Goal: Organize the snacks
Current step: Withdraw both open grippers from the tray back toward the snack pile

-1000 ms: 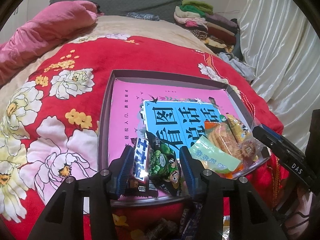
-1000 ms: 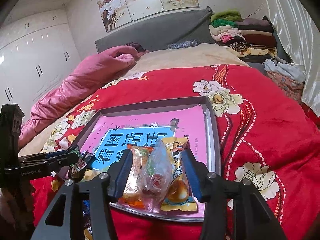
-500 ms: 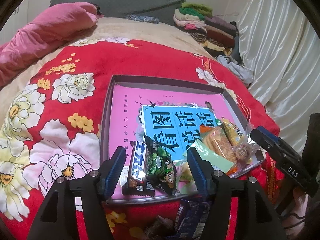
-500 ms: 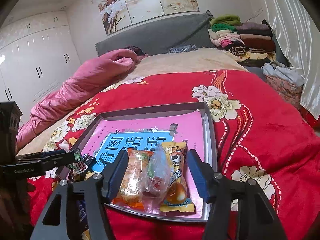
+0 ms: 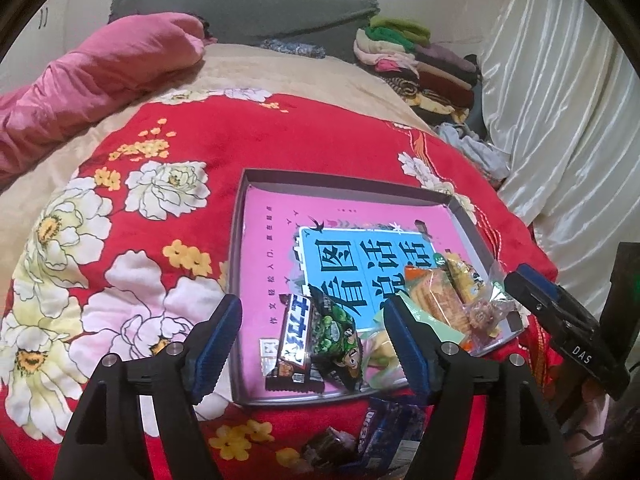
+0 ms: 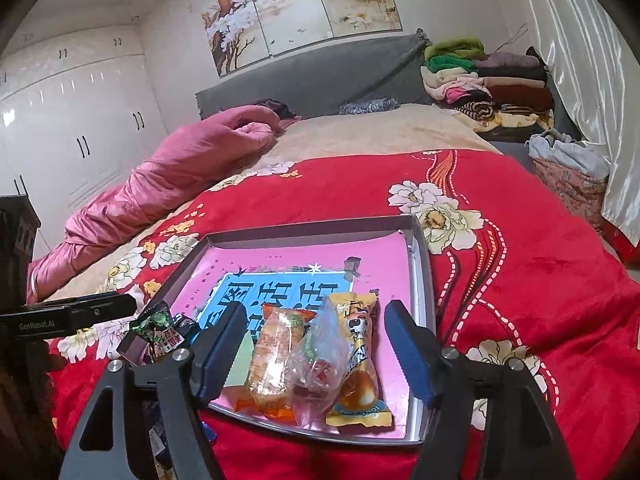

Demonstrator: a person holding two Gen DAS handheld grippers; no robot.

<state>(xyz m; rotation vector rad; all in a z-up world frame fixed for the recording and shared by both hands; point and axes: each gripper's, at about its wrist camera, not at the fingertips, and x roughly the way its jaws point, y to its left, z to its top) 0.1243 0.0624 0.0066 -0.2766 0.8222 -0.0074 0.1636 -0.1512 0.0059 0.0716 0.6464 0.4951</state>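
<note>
- Both tongs have just been spreading their jaws. The left gripper (image 5: 312, 338) now stands open, straddling a dark chocolate bar (image 5: 295, 342) and a green pea packet (image 5: 335, 338), its pads clear of them. The right gripper (image 6: 314, 350) is equally open over an orange cracker pack (image 6: 274, 360), a clear bag (image 6: 320, 360) and a yellow egg-snack pouch (image 6: 358, 364).
- Judged from this, both loads are delivered: they lie loose in the grey tray (image 6: 420, 276), on its pink book (image 5: 272, 236).
- Nearer, off the tray, blue wrappers (image 5: 384, 432) wait on the red floral blanket (image 5: 280, 136).
- Beyond: pink quilt (image 6: 188, 172), folded clothes (image 6: 480, 84). Nothing obstructs.
</note>
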